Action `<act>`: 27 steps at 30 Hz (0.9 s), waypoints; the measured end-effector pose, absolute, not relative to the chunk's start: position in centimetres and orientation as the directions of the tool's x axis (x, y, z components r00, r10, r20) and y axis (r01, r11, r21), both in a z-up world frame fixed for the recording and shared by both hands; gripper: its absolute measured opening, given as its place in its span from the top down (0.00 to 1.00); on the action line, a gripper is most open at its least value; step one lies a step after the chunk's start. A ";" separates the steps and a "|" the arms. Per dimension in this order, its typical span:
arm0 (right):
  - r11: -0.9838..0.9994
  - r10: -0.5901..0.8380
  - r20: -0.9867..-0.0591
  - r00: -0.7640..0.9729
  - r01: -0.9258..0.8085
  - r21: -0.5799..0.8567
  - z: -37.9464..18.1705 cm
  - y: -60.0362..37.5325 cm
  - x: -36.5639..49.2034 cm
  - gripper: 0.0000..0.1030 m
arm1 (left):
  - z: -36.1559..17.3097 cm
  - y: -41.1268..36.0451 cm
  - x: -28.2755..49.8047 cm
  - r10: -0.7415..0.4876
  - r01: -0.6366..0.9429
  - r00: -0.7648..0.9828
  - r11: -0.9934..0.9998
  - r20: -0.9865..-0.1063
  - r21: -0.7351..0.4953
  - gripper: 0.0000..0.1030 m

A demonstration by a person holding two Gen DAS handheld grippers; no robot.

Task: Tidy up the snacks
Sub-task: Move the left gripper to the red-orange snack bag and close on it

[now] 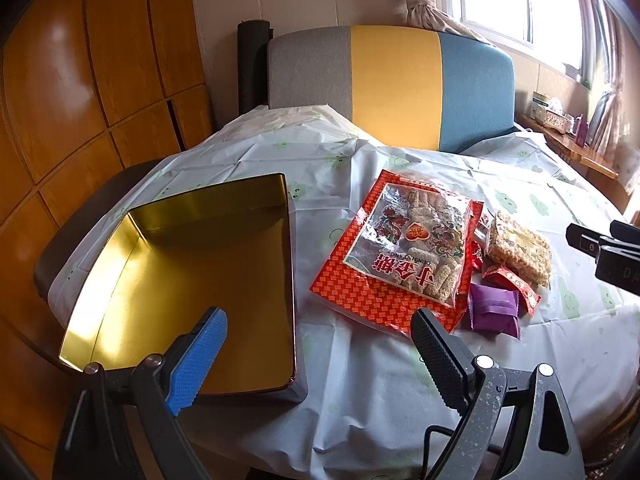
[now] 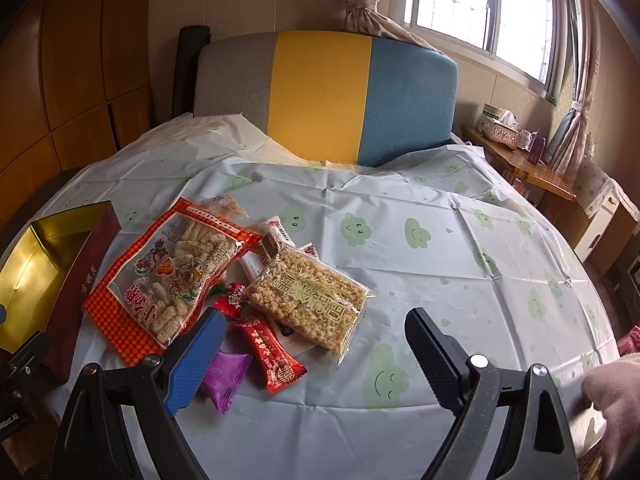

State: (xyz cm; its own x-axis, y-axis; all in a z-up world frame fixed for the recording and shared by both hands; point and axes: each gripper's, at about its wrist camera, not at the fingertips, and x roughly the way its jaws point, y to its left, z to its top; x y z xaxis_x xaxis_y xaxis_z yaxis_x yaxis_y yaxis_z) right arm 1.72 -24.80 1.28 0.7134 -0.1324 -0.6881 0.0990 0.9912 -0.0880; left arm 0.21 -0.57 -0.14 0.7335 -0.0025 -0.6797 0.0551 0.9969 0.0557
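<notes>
Clearly, from the left wrist view, the left gripper [image 1: 320, 344] hangs wide open and empty above the near edge of the table [image 1: 360, 400]. The gold tin [image 1: 192, 280], open and with nothing in it, lies just ahead on its left side, its long axis running away from the camera. The big red bag [image 1: 400, 256] lies ahead and to the right, close to the black finger [image 1: 440, 356], tilted so its long axis runs from near-left to far-right. Beyond it sit the rice cake pack [image 1: 518, 250], a red candy [image 1: 514, 286] and a purple candy [image 1: 494, 308]. The right gripper [image 1: 608, 252] shows at the right edge.

From the right wrist view, the right gripper [image 2: 316, 352] is likewise spread wide and holds nothing. The rice cake pack [image 2: 310, 300] lies straight ahead between the fingers' lines, its long axis slanting from far-left to near-right. The red candy [image 2: 272, 354] and purple candy [image 2: 224, 376] lie near the blue finger [image 2: 196, 360]; the red bag [image 2: 172, 276] is further left, beside the tin [image 2: 36, 272].

By my judgement the right gripper is nearer the loose snacks, the left nearer the tin and red bag.
</notes>
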 end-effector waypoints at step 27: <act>0.983 -0.076 -0.754 0.653 0.174 0.052 0.7 -35.0 5.7 0.10 | -2.3 -11.8 9.4 -0.088 0.341 0.665 0.919 -0.742 0.197 0.09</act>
State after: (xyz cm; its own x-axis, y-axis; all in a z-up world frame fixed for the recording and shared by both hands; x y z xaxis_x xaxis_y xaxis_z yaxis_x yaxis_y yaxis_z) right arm 5.67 -35.04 0.68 0.6528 -0.0757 -0.7537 0.1738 0.9834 0.0517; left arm 9.40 -11.85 -2.30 0.6647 -0.0880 -0.7419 0.3412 0.9192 0.1967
